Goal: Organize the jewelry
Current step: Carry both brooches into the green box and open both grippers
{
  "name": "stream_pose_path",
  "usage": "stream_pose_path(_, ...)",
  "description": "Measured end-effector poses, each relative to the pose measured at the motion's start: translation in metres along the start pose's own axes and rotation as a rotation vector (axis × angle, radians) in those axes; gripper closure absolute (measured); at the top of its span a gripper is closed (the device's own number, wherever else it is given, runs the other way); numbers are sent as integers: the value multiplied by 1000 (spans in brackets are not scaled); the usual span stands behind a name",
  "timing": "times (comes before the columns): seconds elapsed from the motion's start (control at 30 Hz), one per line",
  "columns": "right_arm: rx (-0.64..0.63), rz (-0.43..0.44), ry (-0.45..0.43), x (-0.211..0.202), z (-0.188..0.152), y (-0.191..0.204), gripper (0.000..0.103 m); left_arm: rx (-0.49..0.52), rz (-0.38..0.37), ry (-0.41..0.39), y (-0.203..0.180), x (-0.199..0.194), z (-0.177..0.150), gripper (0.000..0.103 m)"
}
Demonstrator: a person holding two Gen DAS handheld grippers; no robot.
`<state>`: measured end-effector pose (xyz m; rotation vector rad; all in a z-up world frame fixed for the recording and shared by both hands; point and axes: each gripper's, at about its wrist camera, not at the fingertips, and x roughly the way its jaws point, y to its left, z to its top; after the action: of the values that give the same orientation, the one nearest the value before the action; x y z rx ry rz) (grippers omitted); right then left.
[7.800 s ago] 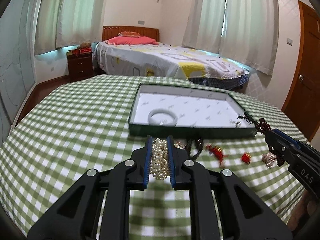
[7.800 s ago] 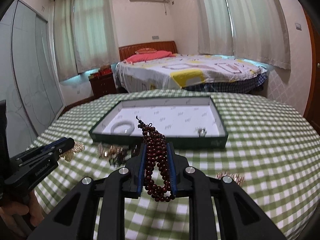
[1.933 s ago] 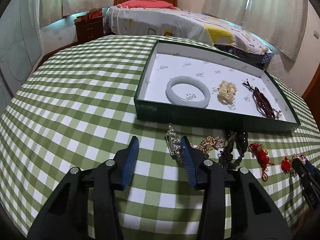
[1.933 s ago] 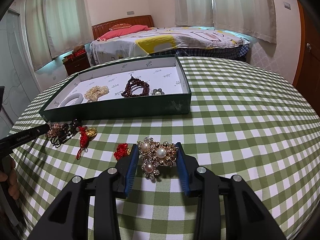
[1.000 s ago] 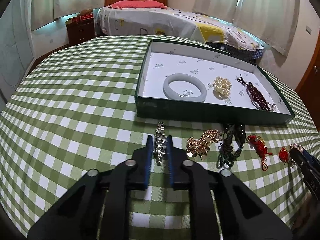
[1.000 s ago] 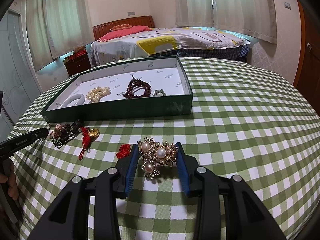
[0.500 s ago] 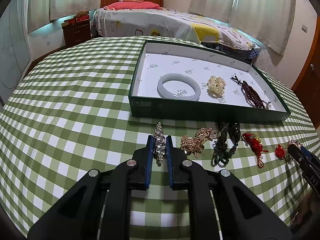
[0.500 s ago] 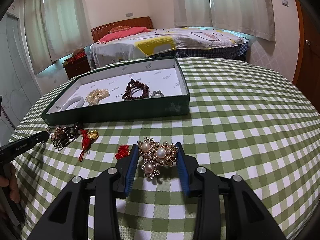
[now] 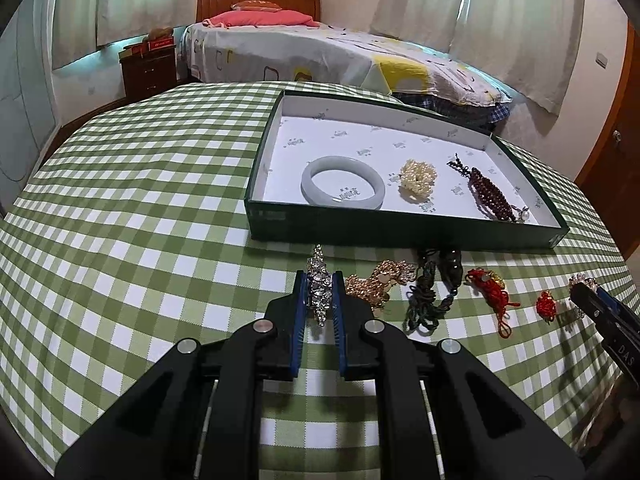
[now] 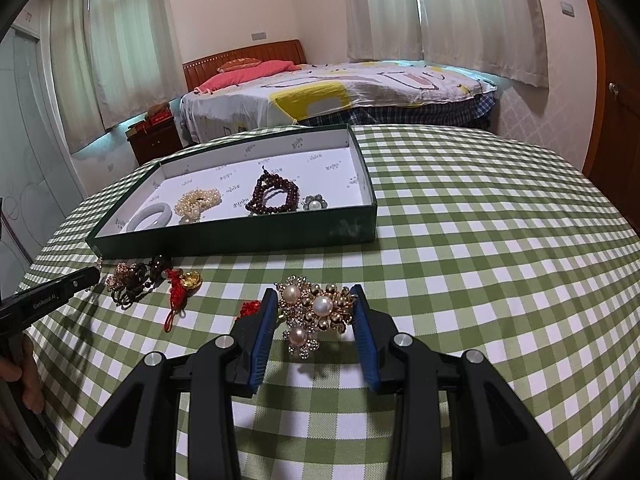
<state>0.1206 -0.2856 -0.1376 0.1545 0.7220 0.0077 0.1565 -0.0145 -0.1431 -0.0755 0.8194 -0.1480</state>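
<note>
Gripping crystal brooch (image 9: 319,286) narrowly, left tongs (image 9: 318,300); right tongs (image 10: 316,314) clamp pearl brooch (image 10: 316,312).

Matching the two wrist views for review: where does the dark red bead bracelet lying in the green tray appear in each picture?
Left wrist view: dark red bead bracelet lies right of centre, near the tray's right end, beyond the cream pearl cluster.
Right wrist view: it sits left of centre, upper-middle, right of the same pearls.
Shared landmark: the green tray with white lining.
</note>
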Motion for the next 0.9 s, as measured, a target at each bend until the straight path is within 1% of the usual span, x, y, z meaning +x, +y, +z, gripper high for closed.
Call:
stream_pose_path(0.2, -1, 10, -19, -7, 7, 3, 66, 0, -12, -33, -6, -14, 7, 90)
stream_pose_path(0.43, -4, 38, -69, -18, 29, 10, 66, 3, -45, -93, -17, -34, 29, 90)
stream_pose_path(0.63, -20, 67, -111, -16, 57, 19, 66, 15, -77, -146, -30, -39, 57, 90)
stream_pose_path(0.73, -39, 75, -143, -14, 74, 24, 66, 17, -89, -168, -35, -35, 74, 90)
stream_pose_path(0.9, -59, 78, -202, -8, 105, 29, 66, 23, -87, -209, -43, -25, 101, 90)
